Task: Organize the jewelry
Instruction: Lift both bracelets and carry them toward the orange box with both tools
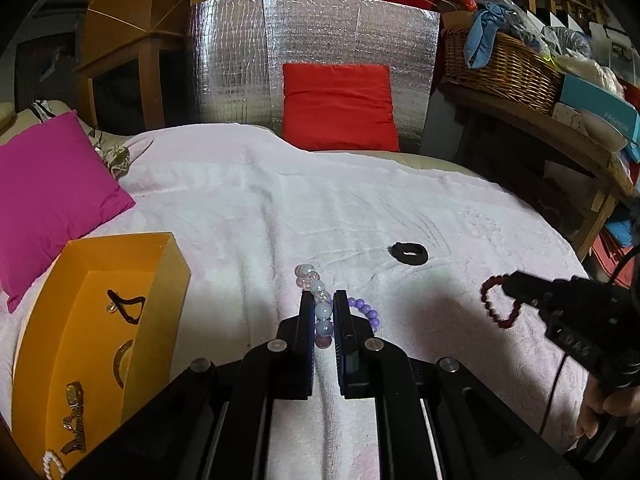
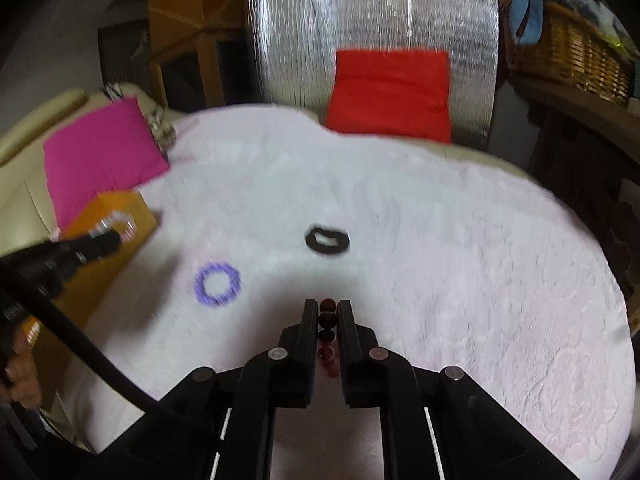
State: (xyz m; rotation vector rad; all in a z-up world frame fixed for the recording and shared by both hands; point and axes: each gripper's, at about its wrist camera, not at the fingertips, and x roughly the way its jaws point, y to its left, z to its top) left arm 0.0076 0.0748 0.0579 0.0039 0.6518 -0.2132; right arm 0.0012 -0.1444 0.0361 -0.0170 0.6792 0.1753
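My left gripper is shut on a bracelet of pale blue and pink glass beads, held above the white blanket; it also shows in the right wrist view. A purple bead bracelet lies on the blanket under it, also in the right wrist view. My right gripper is shut on a dark red bead bracelet, seen hanging from it in the left wrist view. A black hair tie lies further out. An orange box at the left holds a watch, pearls and other pieces.
A magenta cushion lies behind the box and a red cushion leans on a silver foil panel at the back. A wooden shelf with a wicker basket stands at the right. The white blanket covers the surface.
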